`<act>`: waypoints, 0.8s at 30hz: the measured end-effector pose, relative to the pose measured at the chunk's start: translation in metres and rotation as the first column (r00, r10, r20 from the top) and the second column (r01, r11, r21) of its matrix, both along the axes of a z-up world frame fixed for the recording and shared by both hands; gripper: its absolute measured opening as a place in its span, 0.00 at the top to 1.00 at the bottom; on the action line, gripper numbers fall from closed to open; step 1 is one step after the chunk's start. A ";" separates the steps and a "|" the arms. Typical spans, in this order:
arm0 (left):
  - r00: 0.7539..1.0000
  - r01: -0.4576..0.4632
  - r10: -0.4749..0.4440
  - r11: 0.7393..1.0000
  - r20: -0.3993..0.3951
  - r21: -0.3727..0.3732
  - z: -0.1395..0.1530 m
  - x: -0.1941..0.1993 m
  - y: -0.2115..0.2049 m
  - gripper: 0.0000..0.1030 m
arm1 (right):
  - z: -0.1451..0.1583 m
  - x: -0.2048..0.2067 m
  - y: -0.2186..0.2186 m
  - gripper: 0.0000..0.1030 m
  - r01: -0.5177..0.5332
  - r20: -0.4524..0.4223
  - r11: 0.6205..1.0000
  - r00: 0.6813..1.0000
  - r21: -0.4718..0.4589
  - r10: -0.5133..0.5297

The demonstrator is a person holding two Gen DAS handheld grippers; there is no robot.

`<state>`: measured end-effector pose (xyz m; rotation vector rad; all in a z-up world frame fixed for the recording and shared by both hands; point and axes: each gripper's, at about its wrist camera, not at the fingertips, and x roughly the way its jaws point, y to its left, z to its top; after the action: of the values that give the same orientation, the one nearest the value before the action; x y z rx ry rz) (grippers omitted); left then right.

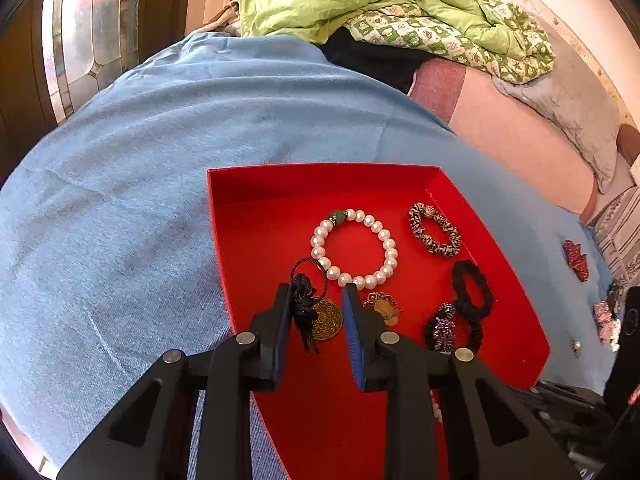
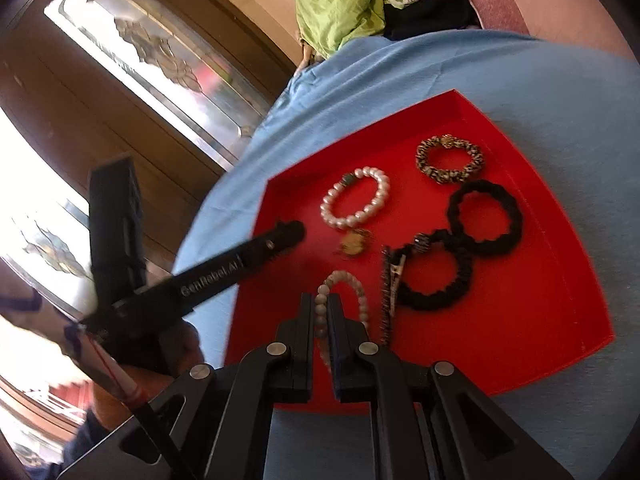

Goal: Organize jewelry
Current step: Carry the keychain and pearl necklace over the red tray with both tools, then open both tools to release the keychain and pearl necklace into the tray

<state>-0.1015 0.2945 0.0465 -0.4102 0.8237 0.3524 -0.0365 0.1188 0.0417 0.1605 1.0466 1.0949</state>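
A shallow red tray (image 1: 280, 184) sits on a blue cloth (image 1: 140, 160) spread over the bench, and the jewelry lies inside it. A white pearl bracelet (image 1: 386, 240) with one green bead rests near the middle of the tray. Beyond it to the right lies a black-and-cream patterned scrunchie (image 1: 434, 236) with a gold bead. Two black scrunchies (image 2: 484, 218) lie touching each other along the right side, one bearing a purple beaded ornament. A small gold charm (image 1: 382, 307) lies just below the pearl bracelet.

The left claw (image 1: 316, 292) is held apart over the near left part of the tray. Between its fingers sits a black knotted cord with a round gold pendant (image 1: 326, 318); the cord lies against the left finger, but the blue-padded right finger stands clear of it, so nothing is pinched.

The right claw (image 2: 320, 300) is nearly together, clamped on a strand of a grey-white bead bracelet (image 2: 360, 292) at the near edge of the tray.

Only the right wrist view shows this grey-white bracelet, a long hair clip (image 2: 390, 280) lying beside it against a black scrunchie, and the left claw's side reaching in over the tray. Only the left wrist view shows the gold pendant and cord, plus small red and pale items (image 1: 576, 260) lying on the cloth to the right of the tray.
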 end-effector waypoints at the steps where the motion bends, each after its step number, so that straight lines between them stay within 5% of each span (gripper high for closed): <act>1: 1.000 0.002 -0.001 1.000 -0.005 0.017 0.000 0.001 -0.003 0.77 | 0.000 -0.002 0.000 0.92 -0.001 0.018 1.000 1.000 -0.017 0.002; 9: 0.998 0.037 -0.031 0.993 -0.050 0.109 -0.004 0.007 -0.016 0.77 | 0.002 -0.008 -0.004 0.92 0.005 0.115 0.995 0.993 -0.100 0.007; 24: 0.998 0.035 -0.029 0.993 -0.052 0.113 -0.004 0.009 -0.017 0.76 | 0.002 -0.004 -0.009 0.92 0.025 0.126 0.992 0.992 -0.123 -0.010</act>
<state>-0.0929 0.2775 0.0430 -0.2827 0.8539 0.3792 -0.0401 0.1102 0.0438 0.0008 0.9955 1.0077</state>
